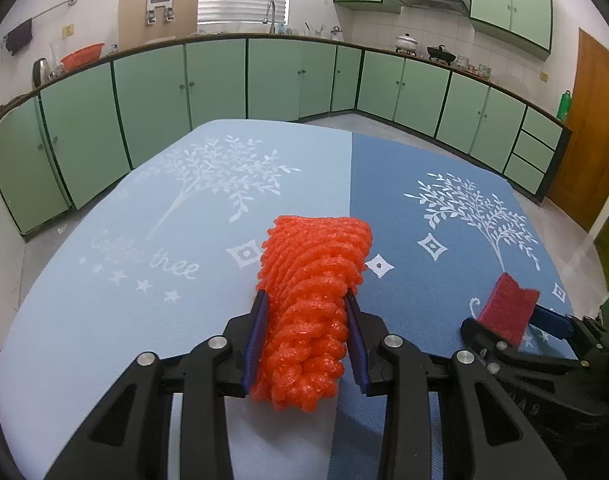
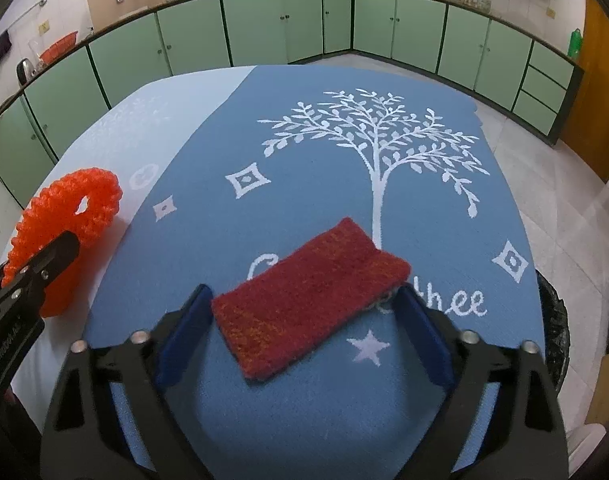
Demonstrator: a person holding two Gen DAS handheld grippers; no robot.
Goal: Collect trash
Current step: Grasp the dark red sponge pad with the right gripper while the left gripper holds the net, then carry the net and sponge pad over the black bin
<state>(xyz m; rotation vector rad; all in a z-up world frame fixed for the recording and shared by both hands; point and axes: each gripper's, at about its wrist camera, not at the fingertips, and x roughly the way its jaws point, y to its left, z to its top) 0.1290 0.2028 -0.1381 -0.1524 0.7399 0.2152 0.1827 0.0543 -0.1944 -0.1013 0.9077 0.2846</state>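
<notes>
Two items of trash were in hand at the blue tablecloth [image 2: 232,408]. Left gripper [image 1: 307,312] was clamped on the orange foam net [image 1: 312,304]. Right gripper [image 2: 304,302] straddled the red scouring pad [image 2: 304,300] lying flat on the cloth, jaws wide, pads not visibly pressing. Risk: the thin pad could slip out under closing pads, or cloth could be pinched. A black-lined bin [image 2: 554,320] stood beside the cloth's right edge; nothing obstructed it.

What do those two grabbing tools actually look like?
Both are alike: the left gripper and right gripper have black plastic linkage arms with cut-out holes, silver round bolts at the joints, and two flat blue ribbed pads. The left one's side bears white lettering.
</notes>
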